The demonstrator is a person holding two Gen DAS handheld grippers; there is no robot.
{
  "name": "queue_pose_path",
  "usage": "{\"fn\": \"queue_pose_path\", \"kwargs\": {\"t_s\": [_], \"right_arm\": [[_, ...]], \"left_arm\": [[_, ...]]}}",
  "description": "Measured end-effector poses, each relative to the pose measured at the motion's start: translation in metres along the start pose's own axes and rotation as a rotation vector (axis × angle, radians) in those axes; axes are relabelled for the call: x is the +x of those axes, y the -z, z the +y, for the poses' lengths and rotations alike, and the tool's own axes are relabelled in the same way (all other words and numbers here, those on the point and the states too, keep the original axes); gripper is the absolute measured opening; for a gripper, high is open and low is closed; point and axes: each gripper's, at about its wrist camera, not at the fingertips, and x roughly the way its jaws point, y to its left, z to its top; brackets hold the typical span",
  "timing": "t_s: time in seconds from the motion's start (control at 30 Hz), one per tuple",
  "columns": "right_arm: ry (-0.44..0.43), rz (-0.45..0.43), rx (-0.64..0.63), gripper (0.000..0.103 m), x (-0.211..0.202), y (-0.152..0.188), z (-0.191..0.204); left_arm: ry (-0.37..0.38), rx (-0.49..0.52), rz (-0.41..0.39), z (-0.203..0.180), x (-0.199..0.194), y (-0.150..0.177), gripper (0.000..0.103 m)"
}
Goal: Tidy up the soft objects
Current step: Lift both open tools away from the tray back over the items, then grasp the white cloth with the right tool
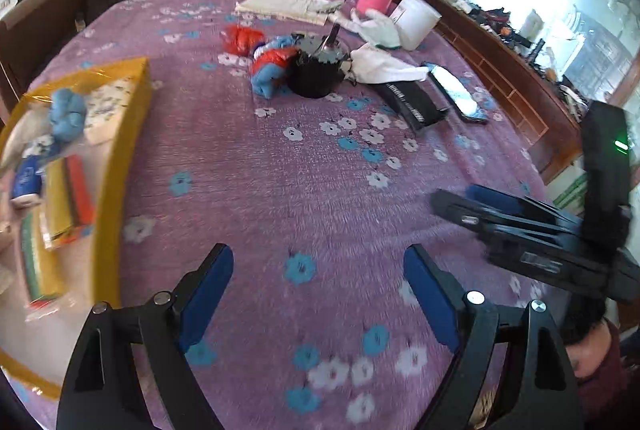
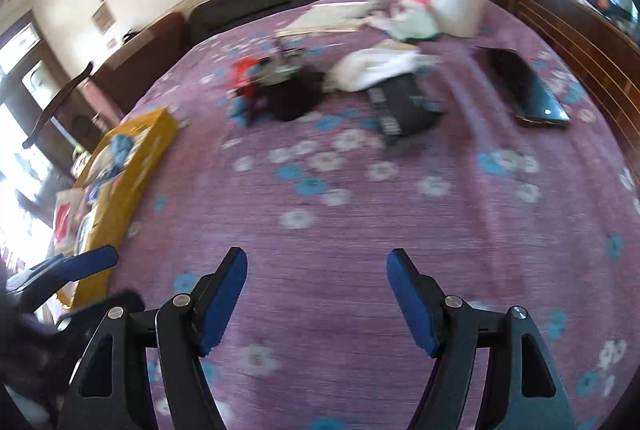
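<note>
Left gripper (image 1: 318,294) hangs above a purple flowered bedspread (image 1: 280,182), fingers (image 1: 208,294) spread wide with nothing between them.

At the left edge sits a yellow box (image 1: 120,166) holding a blue plush (image 1: 68,114), a white floral cloth (image 1: 108,106) and packaged sponges (image 1: 68,198). Farther up the bed, a red-and-blue stuffed toy (image 1: 268,62) lies against a black cup (image 1: 316,74), with a white cloth (image 1: 384,66) just beside it. A black pouch (image 1: 412,102) and a phone (image 1: 460,94) lie to the right. The right gripper (image 1: 452,202) reaches in from the right, its blue-padded fingers close together.
</note>
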Motion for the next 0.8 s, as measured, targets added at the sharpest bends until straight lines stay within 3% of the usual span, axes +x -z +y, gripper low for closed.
{"fn": "queue_pose_path", "kwargs": {"t_s": [0.27,0.33,0.4,0.47,0.53,0.8], "right_arm": [[0.014,0.002,0.109,0.078,-0.001,0.000,-0.044],[0.003,0.012,0.127,0.078,0.001,0.003,-0.048],[0.003,0.019,0.131,0.078,0.003,0.004,-0.048],[0.006,0.020,0.132,0.078,0.004,0.004,-0.049],[0.005,0.021,0.137,0.078,0.006,0.003,-0.050],[-0.001,0.025,0.140,0.078,0.016,0.001,-0.045]], "left_arm": [[-0.093,-0.036,0.047,0.000,0.065,-0.030,0.086],[-0.127,-0.038,0.024,0.001,0.072,-0.037,0.087],[-0.167,-0.042,0.007,0.003,0.079,-0.044,0.091],[-0.204,-0.034,-0.007,0.006,0.086,-0.046,0.103],[-0.279,0.007,-0.022,0.003,0.092,-0.044,0.103],[-0.275,0.005,-0.059,0.006,0.090,-0.038,0.103]]}}
